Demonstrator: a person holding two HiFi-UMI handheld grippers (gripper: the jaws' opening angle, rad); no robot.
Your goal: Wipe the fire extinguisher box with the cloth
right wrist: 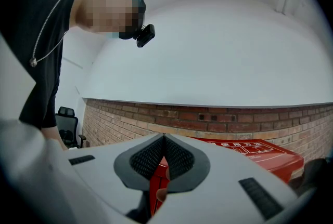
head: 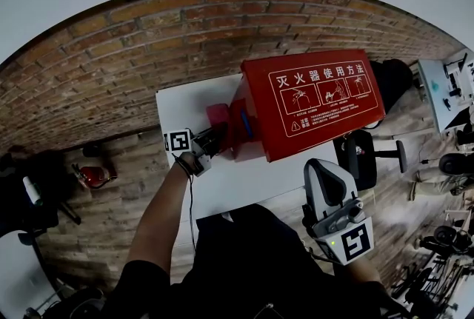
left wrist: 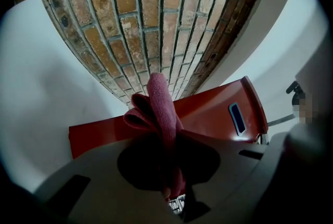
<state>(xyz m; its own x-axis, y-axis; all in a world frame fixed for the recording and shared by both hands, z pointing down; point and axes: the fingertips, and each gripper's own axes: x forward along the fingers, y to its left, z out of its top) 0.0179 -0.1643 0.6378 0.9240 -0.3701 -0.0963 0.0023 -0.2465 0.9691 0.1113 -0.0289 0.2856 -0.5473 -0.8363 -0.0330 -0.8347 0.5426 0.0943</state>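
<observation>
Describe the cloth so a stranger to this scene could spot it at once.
Start at the brick wall, where a big red fire extinguisher box with white printed instructions sits on a white surface. At the box's left end, the left gripper holds the cloth in its jaws. It is the only soft, crumpled thing there, a pinkish red duller than the box.

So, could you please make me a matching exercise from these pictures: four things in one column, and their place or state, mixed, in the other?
Things
1. cloth
2. fire extinguisher box
3. right gripper
4. brick wall

Places or states
a. jaws together, holding nothing
b. stands on the white table
c. rises behind the table
d. pinched in the left gripper

Pairs: 1-d, 2-b, 3-a, 4-c
</observation>
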